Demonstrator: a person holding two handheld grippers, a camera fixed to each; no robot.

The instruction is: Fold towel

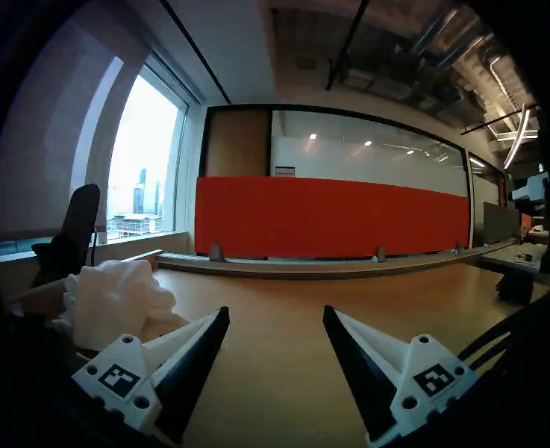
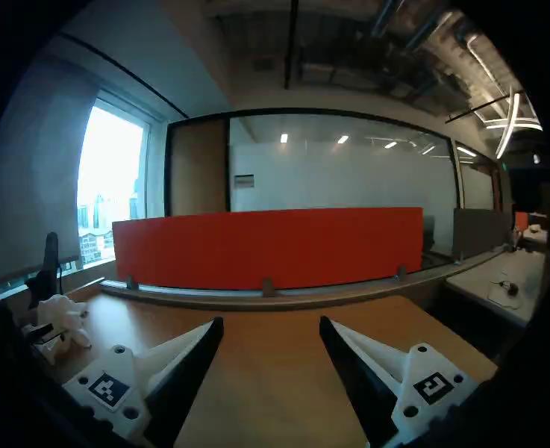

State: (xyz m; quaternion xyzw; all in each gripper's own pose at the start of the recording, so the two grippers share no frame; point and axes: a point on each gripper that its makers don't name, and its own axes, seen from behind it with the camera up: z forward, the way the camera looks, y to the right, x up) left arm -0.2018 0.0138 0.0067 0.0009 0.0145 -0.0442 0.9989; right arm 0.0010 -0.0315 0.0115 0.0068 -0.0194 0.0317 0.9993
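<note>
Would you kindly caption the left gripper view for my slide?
Open left gripper over wooden desk, crumpled white towel nearby, red divider beyond.

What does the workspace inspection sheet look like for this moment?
Surface: light wooden desk top, bare ahead of both claws.
Job's things: crumpled white cloth towel, unfolded, heaped at left in the left gripper view.
Clutter: small dark object at the desk's right edge.
Grippers: left claw open, holding nothing; right claw open, holding nothing.
Cables: black cables beside the left claw.
Surroundings: red divider panel, black office chair, bright window.

Open-plan office, wooden desks (image 1: 289, 328), orange divider (image 1: 327, 216), office chair (image 1: 69, 239)
</note>
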